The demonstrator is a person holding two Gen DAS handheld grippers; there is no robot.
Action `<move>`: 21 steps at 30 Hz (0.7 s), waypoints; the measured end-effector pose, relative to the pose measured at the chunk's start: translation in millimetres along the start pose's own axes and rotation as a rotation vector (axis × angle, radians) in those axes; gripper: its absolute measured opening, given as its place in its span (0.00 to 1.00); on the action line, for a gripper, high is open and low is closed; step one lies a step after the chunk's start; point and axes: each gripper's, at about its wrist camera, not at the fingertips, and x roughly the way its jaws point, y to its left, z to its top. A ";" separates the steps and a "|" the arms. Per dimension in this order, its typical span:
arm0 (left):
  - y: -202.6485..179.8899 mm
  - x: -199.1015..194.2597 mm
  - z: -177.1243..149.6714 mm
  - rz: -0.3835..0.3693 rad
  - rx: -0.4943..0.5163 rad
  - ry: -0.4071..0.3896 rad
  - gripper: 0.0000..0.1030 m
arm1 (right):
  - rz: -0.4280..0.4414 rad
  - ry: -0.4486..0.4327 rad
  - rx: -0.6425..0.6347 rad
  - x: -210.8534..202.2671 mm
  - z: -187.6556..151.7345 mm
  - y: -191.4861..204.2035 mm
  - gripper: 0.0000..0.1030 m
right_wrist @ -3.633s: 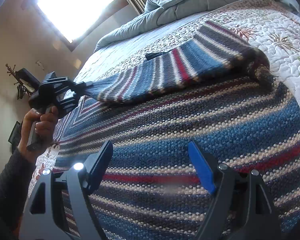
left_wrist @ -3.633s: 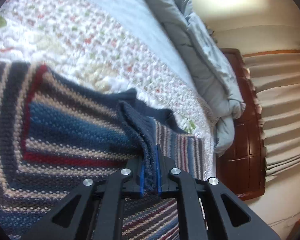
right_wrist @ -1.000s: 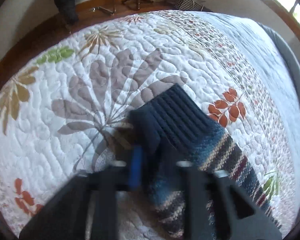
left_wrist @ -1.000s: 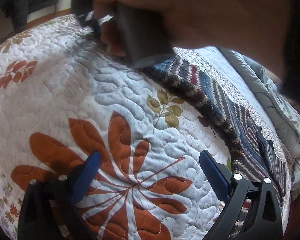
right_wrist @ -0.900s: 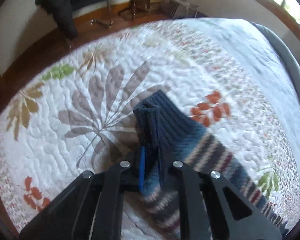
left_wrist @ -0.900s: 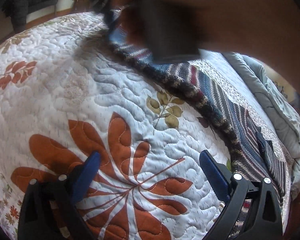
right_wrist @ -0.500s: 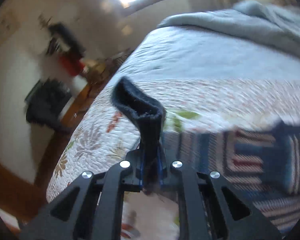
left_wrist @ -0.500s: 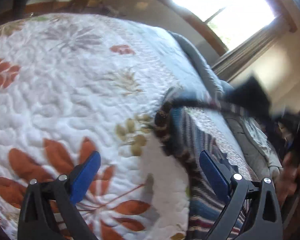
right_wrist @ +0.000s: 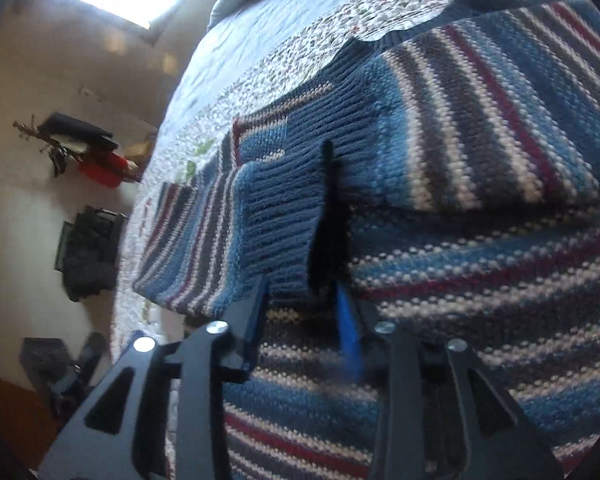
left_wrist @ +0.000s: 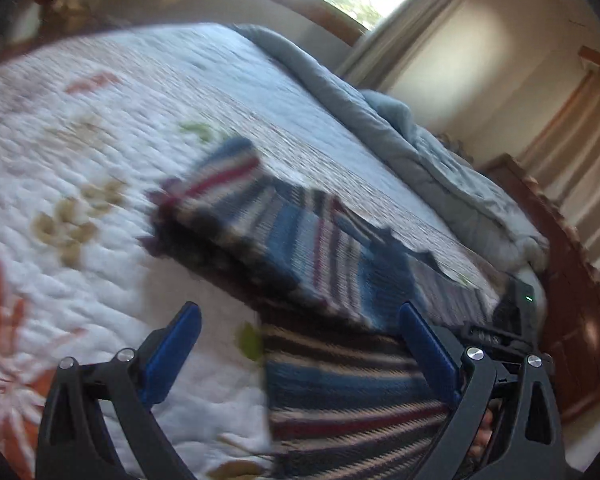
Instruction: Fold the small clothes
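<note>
Knit: your striped sweater [right_wrist: 480,128] lies on the quilted bed [left_wrist: 80,184], blue, cream, dark and red bands, with the grey duvet [left_wrist: 420,152] bunched at the far side.
Progress: judging by how it lies, both sleeves [right_wrist: 500,120] are laid across the body, their ribbed cuffs meeting near the middle. The left view shows a sleeve [left_wrist: 308,248] lying on top of the torso in the same way.
Left to do: probably the body fold, hem up toward the collar, then any squaring up. The whole outline is not in view, so you can only take this as a likely reading.
Right gripper: your right gripper [right_wrist: 304,312] sits low over the sweater with its jaws part open, and the ribbed cuff [right_wrist: 280,216] lies between and just beyond the fingertips. A dark fold of cuff [right_wrist: 328,216] stands up by the blue pad. It does not look clamped, though motion blur hides the contact.
Left gripper: your left gripper [left_wrist: 300,340] hangs above the near edge of the sweater with jaws spread wide, holding nothing. The left finger is over the quilt, the right one over the knit.
Sharpness: the left view is blurred, so fine edges there are unclear.
</note>
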 end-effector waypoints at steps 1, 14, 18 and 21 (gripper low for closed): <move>-1.9 4.9 -1.7 -0.044 -0.010 0.026 0.96 | 0.027 -0.008 0.026 -4.8 1.6 -4.2 0.49; -12.4 15.8 -10.2 -0.139 0.023 0.060 0.96 | 0.283 0.169 0.172 28.0 49.1 -11.0 0.21; -8.2 15.1 -9.0 -0.142 0.009 0.056 0.96 | 0.233 0.149 0.087 15.6 62.3 4.4 0.07; -3.7 11.4 -7.5 -0.155 -0.006 0.045 0.96 | 0.201 0.118 0.021 -0.3 81.8 17.8 0.06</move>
